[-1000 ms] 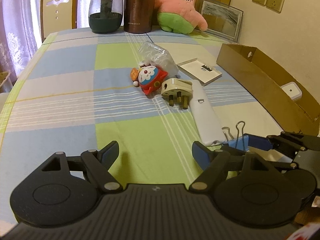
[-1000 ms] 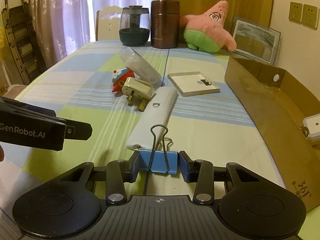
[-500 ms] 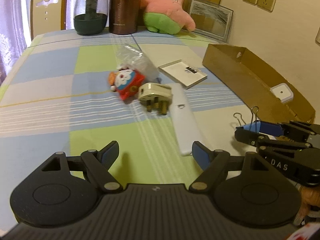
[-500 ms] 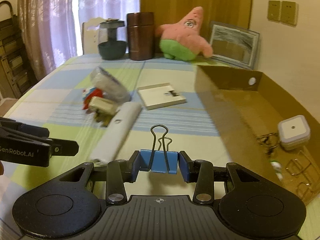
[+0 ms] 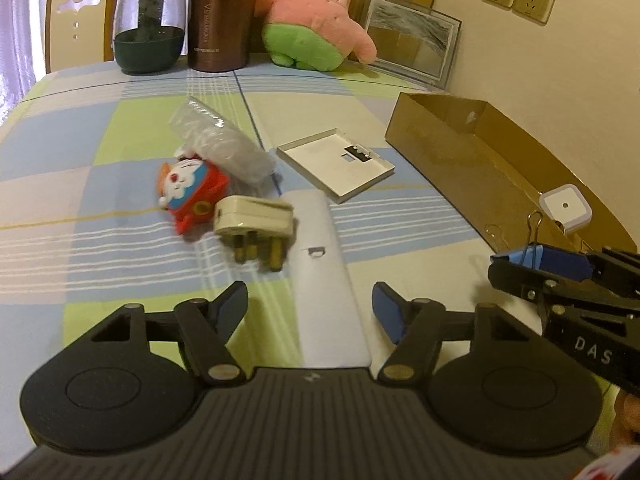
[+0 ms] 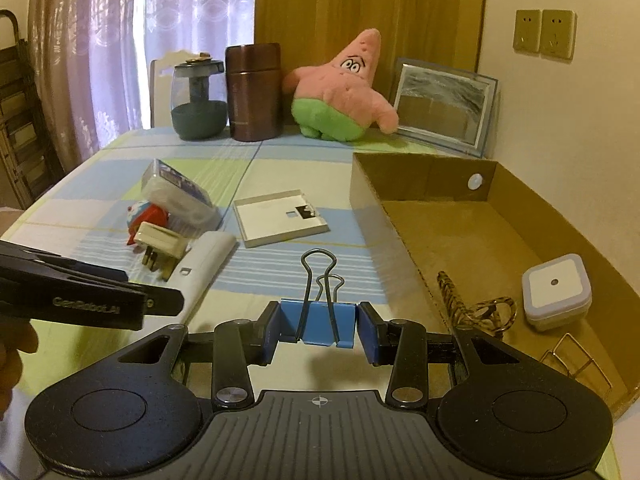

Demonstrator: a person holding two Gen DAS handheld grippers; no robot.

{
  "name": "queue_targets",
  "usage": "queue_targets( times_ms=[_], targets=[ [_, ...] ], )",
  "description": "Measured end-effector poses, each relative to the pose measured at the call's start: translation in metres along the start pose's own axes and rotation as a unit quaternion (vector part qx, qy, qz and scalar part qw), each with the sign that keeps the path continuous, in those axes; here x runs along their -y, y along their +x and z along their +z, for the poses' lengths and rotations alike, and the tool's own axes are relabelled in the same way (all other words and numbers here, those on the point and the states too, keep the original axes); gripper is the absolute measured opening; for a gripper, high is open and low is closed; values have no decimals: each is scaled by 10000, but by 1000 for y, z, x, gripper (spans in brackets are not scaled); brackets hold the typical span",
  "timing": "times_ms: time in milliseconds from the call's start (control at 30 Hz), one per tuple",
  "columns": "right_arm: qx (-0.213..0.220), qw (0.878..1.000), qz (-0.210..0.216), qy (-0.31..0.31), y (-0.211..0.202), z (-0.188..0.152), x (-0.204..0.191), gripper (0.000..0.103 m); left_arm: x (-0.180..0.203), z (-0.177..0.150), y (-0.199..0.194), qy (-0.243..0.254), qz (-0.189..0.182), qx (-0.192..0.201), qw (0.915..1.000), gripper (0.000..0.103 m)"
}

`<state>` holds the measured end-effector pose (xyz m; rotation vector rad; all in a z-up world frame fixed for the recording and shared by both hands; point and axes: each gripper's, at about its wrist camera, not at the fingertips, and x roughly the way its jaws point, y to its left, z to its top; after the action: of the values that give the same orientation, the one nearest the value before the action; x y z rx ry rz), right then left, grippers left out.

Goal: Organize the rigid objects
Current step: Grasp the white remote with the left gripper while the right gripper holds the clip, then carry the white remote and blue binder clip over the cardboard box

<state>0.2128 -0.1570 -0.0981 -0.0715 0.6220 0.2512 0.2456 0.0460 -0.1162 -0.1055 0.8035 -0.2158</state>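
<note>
My right gripper point(image 6: 319, 330) is shut on a blue binder clip point(image 6: 318, 322) and holds it above the table, left of the cardboard box point(image 6: 452, 240). The clip also shows in the left wrist view point(image 5: 540, 258). My left gripper point(image 5: 310, 308) is open and empty, low over the near end of a long white device point(image 5: 326, 280). A cream wall plug point(image 5: 254, 226), a red Doraemon toy point(image 5: 190, 194) and a clear plastic packet point(image 5: 222, 146) lie just beyond it. A flat white case point(image 5: 334, 164) lies further right.
The box holds a white square device point(image 6: 556, 296), a patterned keyring strap point(image 6: 476, 308) and a gold wire clip point(image 6: 576, 364). At the table's far end stand a glass jar point(image 6: 198, 98), a brown canister point(image 6: 252, 92), a Patrick plush point(image 6: 344, 92) and a framed picture point(image 6: 444, 106).
My right gripper has lifted the blue clip off the table and carried it right toward the box. My left gripper has moved forward and right over the white device, staying open.
</note>
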Motion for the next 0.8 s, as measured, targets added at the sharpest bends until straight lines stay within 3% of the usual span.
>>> queue_targets(
  times_ms=[333,533,700,800],
  targets=[
    [29,9999,-18,114,5,1,8,38,12,10,26,-79,29,-66,9999,48],
    [58,9999,-34,157,5,2,10,38,15,13,34,-133,172,-42,9998,46],
    [45,9998,-14,180,6,2,10,38,17,13,36,-49,382,1,9993,34],
    [37,9998,-6,192,7,3,11,38,18,13,35,-52,415,-12,9991,34]
  ],
)
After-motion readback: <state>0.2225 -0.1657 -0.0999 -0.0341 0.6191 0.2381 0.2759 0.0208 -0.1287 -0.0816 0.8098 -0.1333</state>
